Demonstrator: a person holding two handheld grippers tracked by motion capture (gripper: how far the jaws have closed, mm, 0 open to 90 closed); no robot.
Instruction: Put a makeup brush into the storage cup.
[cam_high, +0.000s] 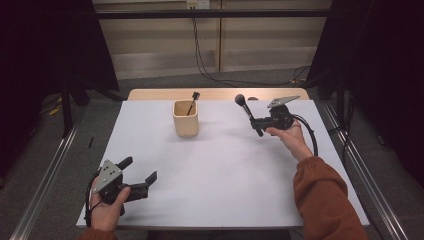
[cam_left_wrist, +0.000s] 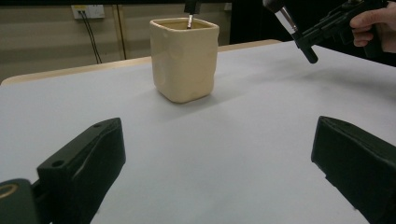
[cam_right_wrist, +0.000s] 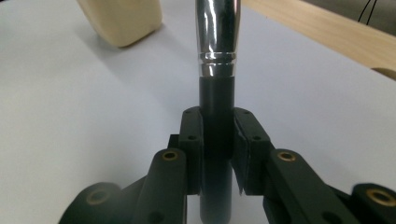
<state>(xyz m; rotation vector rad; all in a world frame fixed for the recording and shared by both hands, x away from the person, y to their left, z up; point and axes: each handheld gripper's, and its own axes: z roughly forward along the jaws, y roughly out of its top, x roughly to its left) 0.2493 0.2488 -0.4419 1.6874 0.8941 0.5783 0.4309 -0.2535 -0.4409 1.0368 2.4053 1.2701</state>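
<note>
- White table (cam_high: 220, 180), dim room beyond.
- Near left: left gripper (cam_high: 141, 171) low over table, jaws apart, nothing between.
- Far right: right gripper (cam_high: 256, 121) clamped on makeup brush (cam_high: 247, 111), lifted, bristles up.
- Far centre: cream cup (cam_high: 186, 118) holding another brush (cam_high: 193, 101).

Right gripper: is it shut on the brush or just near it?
Shut on it. In the right gripper view the right gripper has both jaws pressed against the dark handle of the brush.

Dim room, evenly lit white table (cam_high: 225, 175), soft shadows, glare on the brush's ferrule (cam_right_wrist: 217, 32)
</note>
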